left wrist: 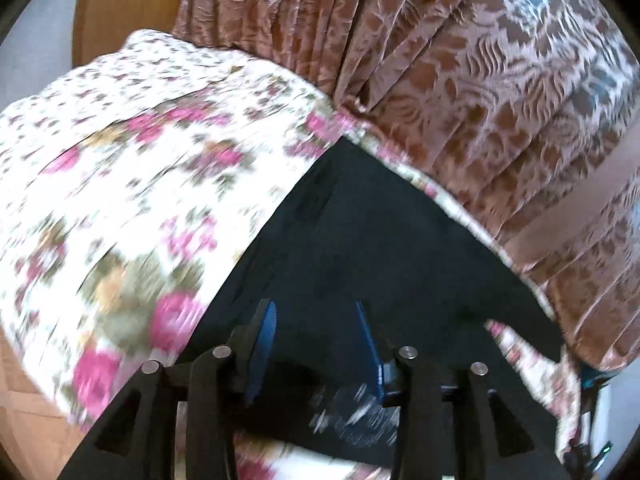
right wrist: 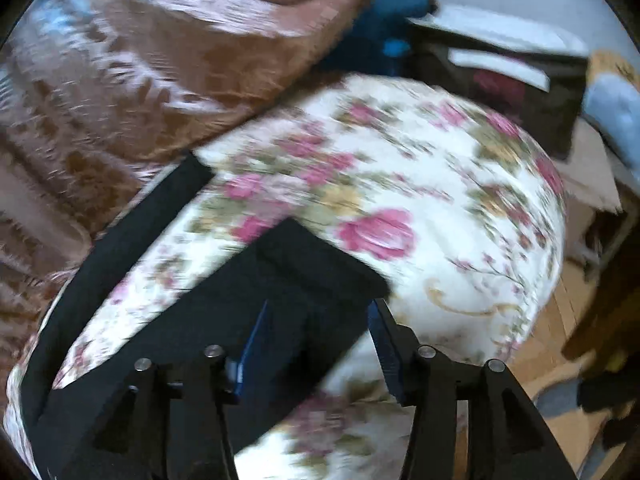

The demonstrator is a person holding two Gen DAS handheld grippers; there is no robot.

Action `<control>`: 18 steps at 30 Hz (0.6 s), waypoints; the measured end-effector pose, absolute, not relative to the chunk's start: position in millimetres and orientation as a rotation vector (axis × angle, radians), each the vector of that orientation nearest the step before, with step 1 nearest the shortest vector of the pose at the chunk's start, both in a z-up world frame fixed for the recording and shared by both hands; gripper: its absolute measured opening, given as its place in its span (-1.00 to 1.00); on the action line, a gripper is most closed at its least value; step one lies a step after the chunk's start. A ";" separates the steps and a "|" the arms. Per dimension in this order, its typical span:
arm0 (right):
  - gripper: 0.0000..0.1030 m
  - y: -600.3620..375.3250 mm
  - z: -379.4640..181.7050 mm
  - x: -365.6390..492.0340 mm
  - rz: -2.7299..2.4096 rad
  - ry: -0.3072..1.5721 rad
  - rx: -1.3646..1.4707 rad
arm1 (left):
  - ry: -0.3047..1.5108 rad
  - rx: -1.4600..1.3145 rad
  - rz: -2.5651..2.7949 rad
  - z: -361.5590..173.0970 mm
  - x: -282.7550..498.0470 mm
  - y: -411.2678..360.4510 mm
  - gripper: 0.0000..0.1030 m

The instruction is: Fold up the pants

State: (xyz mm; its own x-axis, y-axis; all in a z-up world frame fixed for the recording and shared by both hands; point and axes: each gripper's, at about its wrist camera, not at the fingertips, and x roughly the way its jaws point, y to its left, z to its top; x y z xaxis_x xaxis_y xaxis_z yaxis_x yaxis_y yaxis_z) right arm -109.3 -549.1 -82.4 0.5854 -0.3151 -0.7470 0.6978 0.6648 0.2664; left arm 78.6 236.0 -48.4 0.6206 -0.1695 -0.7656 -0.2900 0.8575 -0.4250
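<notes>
On one floral bedspread (right wrist: pixel 440 184) lies one pair of black pants (right wrist: pixel 288 280).

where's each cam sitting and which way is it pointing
Left wrist: on the left gripper, angled down at the black pants on the floral bedspread, curtain behind; only its open fingers show.
Right wrist: on the right gripper, angled down at the pants' legs; only its open fingers show.
Shared: pants, bedspread, curtain.

Brown curtain (left wrist: pixel 460 80) close behind bed (left wrist: pixel 120 160)
</notes>
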 end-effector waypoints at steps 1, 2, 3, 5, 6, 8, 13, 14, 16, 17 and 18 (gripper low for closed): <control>0.06 -540.4 -77.2 -103.0 -0.601 0.718 0.577 | 0.914 -0.583 0.040 -46.9 95.9 239.7 -0.18; 0.06 -524.1 -70.0 -90.5 -0.551 0.715 0.555 | 0.923 -0.602 0.024 -46.3 108.9 241.9 -0.17; 0.06 -513.4 -66.5 -83.2 -0.519 0.712 0.538 | 0.934 -0.619 0.008 -48.1 123.9 244.0 -0.16; 0.07 -479.3 -58.5 -59.2 -0.411 0.713 0.485 | 0.955 -0.638 -0.029 -50.8 157.2 249.0 -0.14; 0.07 -464.9 -57.8 -49.4 -0.363 0.722 0.469 | 0.967 -0.645 -0.033 -52.2 177.1 251.3 -0.08; 0.07 -425.7 -59.2 -23.8 -0.233 0.752 0.429 | 0.983 -0.661 -0.029 -57.7 211.5 257.5 0.04; 0.07 -354.7 -77.8 16.5 -0.036 0.844 0.375 | 1.039 -0.777 -0.038 -83.4 287.3 275.9 0.06; 0.07 -341.2 -85.2 26.9 -0.011 0.873 0.367 | 1.054 -0.790 -0.034 -88.7 301.5 277.3 0.06; 0.07 -329.7 -94.3 37.2 0.011 0.902 0.361 | 1.062 -0.780 -0.025 -95.0 324.4 275.8 0.06; 0.07 -324.4 -100.6 44.3 0.020 0.919 0.367 | 1.074 -0.780 -0.021 -99.8 335.5 275.1 0.06; 0.07 -321.1 -104.1 48.2 0.024 0.933 0.373 | 1.089 -0.786 -0.019 -105.0 345.2 275.0 0.06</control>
State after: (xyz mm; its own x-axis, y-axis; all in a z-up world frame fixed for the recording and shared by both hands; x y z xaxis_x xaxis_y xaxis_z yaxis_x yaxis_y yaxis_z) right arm 48.2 -321.1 -104.1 0.5997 0.1804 -0.7796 0.1394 0.9358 0.3238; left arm 345.2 275.0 -105.0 0.4908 -0.3813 -0.7834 -0.3534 0.7347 -0.5790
